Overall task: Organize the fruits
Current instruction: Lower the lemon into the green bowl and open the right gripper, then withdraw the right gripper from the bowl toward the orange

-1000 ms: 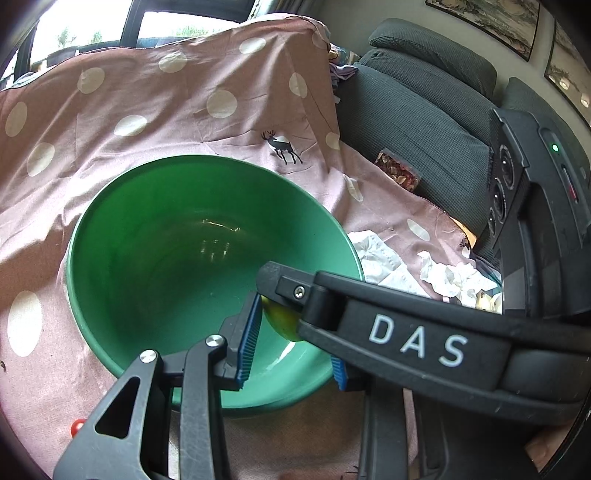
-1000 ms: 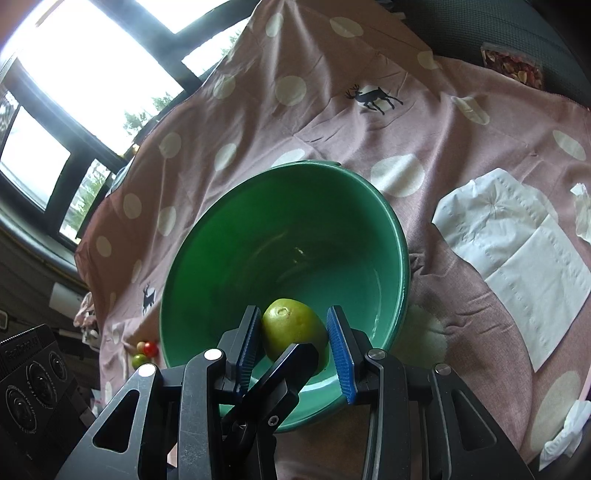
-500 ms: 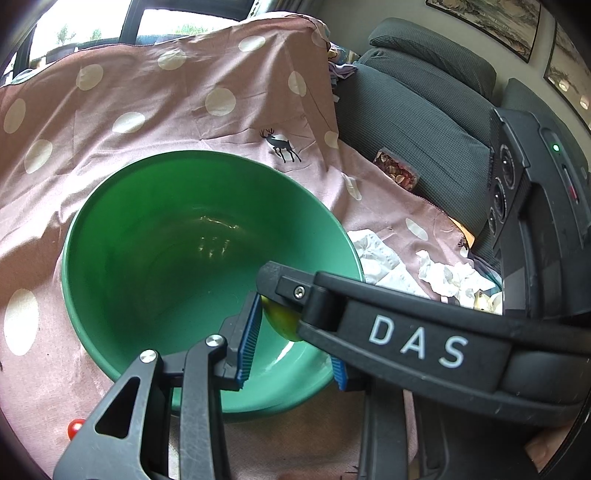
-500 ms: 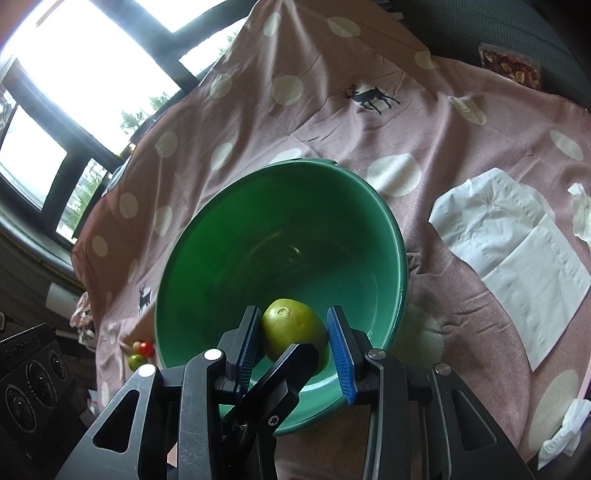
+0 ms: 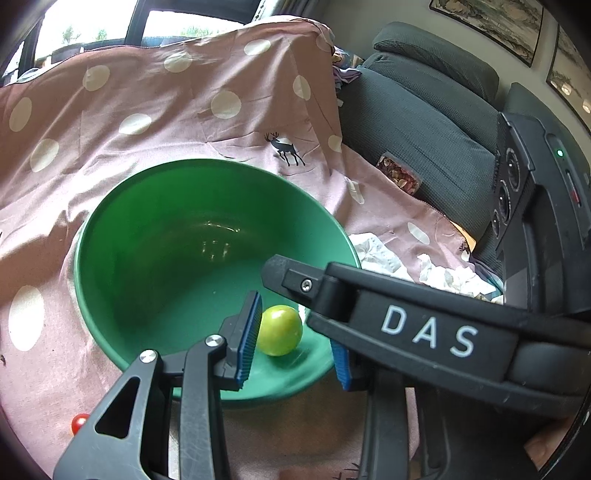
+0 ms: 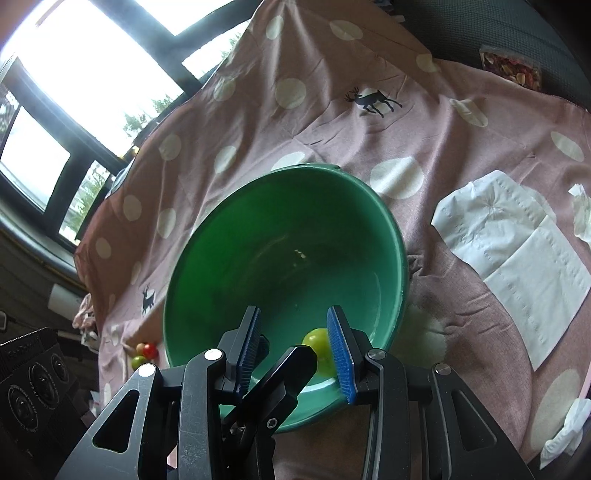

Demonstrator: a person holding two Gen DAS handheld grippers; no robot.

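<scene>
On pink cloth [image 5: 155,122], both tools part-open, empty, over green fruit [image 5: 279,329] in bowl [image 5: 110,229].

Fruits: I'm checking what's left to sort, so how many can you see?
4. One green fruit lies inside the green bowl. Three small ones, red, orange and green, sit clustered on the cloth beside the bowl. Others may be hidden.

- pink cloth [image 5: 147,110] with pale polka dots and small black deer prints, draped over the surface and up a raised back edge;
- flat white paper napkins [image 6: 517,254] on the cloth toward its right edge; crumpled white tissues [image 5: 450,277] near them;
- dark grey sofa [image 5: 424,122] past the cloth's right edge, a clear packet of dried reddish bits [image 5: 400,175] lying on it;
- framed pictures [image 5: 491,22] on the wall above the sofa;
- bright windows [image 6: 74,74] with dark frames beyond the cloth's far edge.
</scene>
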